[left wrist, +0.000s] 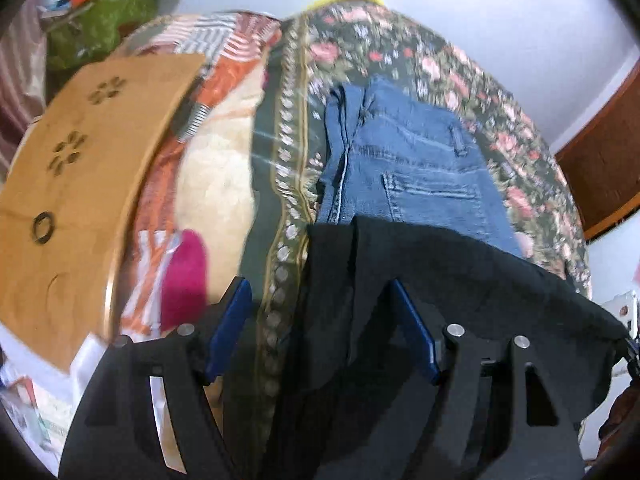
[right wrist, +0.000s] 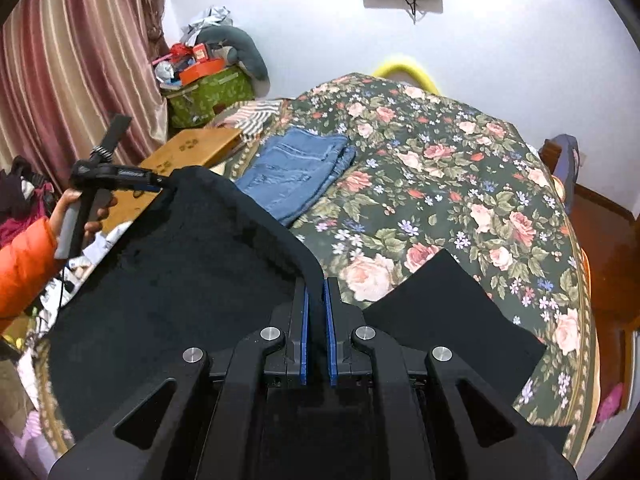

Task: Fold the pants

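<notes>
Black pants (right wrist: 180, 256) are held up over a bed with a floral cover (right wrist: 460, 168). My right gripper (right wrist: 316, 292) is shut on their upper edge. Part of the black fabric (right wrist: 452, 308) lies flat on the bed to the right. My left gripper (left wrist: 320, 300) has its blue pads (left wrist: 230, 328) wide apart, and the black pants (left wrist: 440, 280) hang between and over them. In the right wrist view the left gripper (right wrist: 160, 180) sits at the fabric's far left corner. Folded blue jeans (left wrist: 400, 160) lie on the bed beyond, also in the right wrist view (right wrist: 296, 172).
A wooden board (left wrist: 72, 184) lies on the bed's left side (right wrist: 192, 152). A green bag with clutter (right wrist: 208, 92) stands by the striped curtain (right wrist: 72, 60). A yellow object (right wrist: 404, 68) sits behind the bed. A wooden bed frame (right wrist: 600, 216) is at right.
</notes>
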`<action>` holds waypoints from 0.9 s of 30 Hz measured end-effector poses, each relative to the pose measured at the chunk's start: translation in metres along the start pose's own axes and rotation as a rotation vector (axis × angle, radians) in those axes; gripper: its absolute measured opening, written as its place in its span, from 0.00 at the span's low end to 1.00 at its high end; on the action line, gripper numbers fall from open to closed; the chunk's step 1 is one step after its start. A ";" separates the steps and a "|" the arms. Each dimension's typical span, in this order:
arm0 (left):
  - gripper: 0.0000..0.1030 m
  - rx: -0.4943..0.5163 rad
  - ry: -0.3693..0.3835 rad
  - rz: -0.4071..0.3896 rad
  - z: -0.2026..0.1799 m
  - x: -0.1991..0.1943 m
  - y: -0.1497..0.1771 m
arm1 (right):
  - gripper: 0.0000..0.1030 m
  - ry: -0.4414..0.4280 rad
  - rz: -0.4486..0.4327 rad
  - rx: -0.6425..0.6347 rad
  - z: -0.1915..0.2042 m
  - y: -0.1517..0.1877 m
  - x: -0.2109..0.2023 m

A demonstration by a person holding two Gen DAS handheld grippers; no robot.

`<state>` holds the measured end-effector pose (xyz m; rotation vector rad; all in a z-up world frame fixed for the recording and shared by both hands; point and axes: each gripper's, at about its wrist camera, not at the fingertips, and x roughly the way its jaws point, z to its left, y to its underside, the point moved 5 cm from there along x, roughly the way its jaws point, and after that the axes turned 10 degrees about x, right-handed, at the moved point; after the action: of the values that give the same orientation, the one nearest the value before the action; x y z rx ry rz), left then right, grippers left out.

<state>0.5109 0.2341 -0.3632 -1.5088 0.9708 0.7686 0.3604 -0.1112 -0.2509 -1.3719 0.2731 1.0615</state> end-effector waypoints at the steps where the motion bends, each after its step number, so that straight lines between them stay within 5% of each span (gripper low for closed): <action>1: 0.69 0.014 0.013 0.024 -0.002 0.014 -0.003 | 0.06 -0.003 0.011 0.003 -0.003 0.001 0.005; 9: 0.68 0.015 0.032 0.134 -0.008 0.064 0.005 | 0.06 -0.007 0.068 0.027 -0.021 0.000 0.035; 11: 0.51 0.013 0.056 0.130 -0.011 0.064 0.007 | 0.06 -0.010 0.069 0.034 -0.023 0.000 0.036; 14: 0.38 -0.011 0.068 0.142 -0.016 0.062 0.009 | 0.06 -0.018 0.064 0.047 -0.024 0.001 0.035; 22: 0.12 0.068 -0.071 0.075 -0.032 0.007 0.007 | 0.06 -0.005 0.017 0.046 -0.018 -0.007 0.010; 27: 0.09 0.116 -0.094 -0.014 -0.040 -0.057 0.008 | 0.06 0.006 -0.044 0.033 -0.009 -0.015 -0.024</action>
<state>0.4765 0.2040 -0.3101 -1.3663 0.9180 0.7543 0.3622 -0.1275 -0.2256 -1.3461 0.2621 1.0128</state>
